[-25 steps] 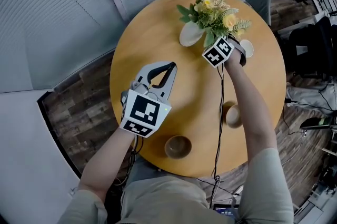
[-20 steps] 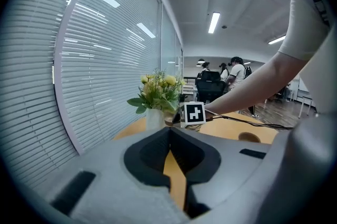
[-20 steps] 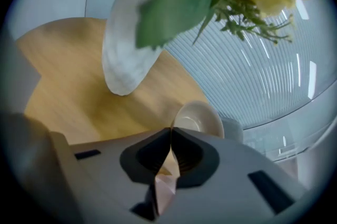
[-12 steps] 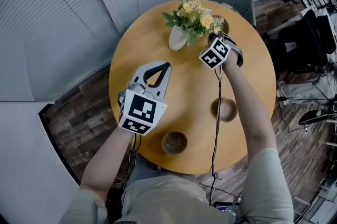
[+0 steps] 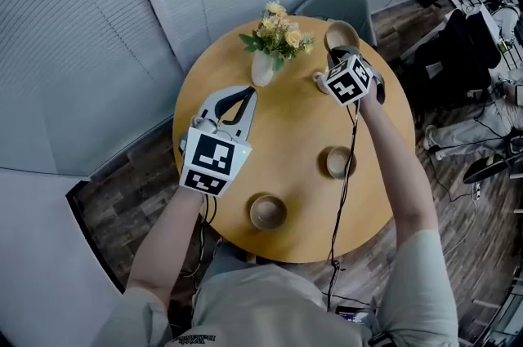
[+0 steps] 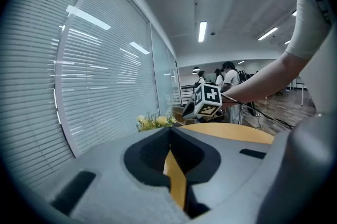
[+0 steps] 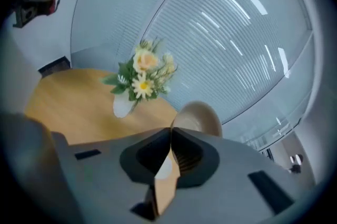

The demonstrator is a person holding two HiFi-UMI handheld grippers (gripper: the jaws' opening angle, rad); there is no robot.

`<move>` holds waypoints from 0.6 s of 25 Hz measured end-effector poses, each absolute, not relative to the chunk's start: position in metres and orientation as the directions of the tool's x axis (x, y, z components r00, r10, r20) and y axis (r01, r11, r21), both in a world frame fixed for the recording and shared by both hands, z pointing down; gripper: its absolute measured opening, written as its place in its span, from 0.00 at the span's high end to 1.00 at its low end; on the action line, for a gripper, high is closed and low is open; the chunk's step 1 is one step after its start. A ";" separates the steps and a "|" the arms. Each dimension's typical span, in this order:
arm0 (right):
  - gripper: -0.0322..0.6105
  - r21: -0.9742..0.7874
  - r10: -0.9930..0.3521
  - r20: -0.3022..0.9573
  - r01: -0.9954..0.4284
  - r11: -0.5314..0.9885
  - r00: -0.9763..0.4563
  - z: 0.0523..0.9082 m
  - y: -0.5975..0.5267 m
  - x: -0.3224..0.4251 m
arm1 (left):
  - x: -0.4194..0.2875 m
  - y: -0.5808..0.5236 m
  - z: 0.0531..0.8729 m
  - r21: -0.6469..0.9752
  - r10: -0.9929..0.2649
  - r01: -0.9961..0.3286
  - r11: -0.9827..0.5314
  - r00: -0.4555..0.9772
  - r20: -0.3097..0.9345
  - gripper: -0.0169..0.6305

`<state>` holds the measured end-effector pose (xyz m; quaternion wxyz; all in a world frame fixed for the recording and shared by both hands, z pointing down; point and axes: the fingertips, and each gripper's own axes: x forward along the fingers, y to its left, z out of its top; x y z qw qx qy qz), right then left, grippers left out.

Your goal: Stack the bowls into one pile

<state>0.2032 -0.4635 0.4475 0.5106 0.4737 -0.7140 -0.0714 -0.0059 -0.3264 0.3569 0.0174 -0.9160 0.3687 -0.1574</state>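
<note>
Overhead and gripper views of a round desk (image 5: 286, 141). Right gripper (image 5: 337, 53), jaws closed on the rim of a tan bowl (image 5: 341, 33), holds that bowl tilted in the air just right of the flower vase (image 5: 261, 72), clear of the desk. Left gripper (image 5: 243, 95), jaws pressed together with nothing between them, hovers just below the vase as the head view shows it. A second bowl (image 5: 337, 162) stands upright on the desk below and right of the vase. A third bowl (image 5: 268, 211) stands farther below the vase, near the desk's front edge, well apart from the second.
</note>
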 end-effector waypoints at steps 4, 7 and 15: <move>0.89 0.595 -0.801 0.594 -0.630 0.500 -0.075 0.387 -0.437 0.205 | -0.006 -0.324 0.323 -0.170 -0.694 -0.674 -0.719 0.682 0.231 0.94; 0.89 0.605 -0.837 0.536 -0.641 0.471 -0.110 0.346 -0.411 0.200 | -0.010 -0.316 0.292 -0.196 -0.709 -0.681 -0.706 0.679 0.191 0.94; 0.89 0.425 -0.881 0.413 -0.807 0.409 -0.229 0.278 -0.326 0.196 | -0.010 -0.281 0.222 -0.322 -0.720 -0.665 -0.674 0.689 0.086 0.94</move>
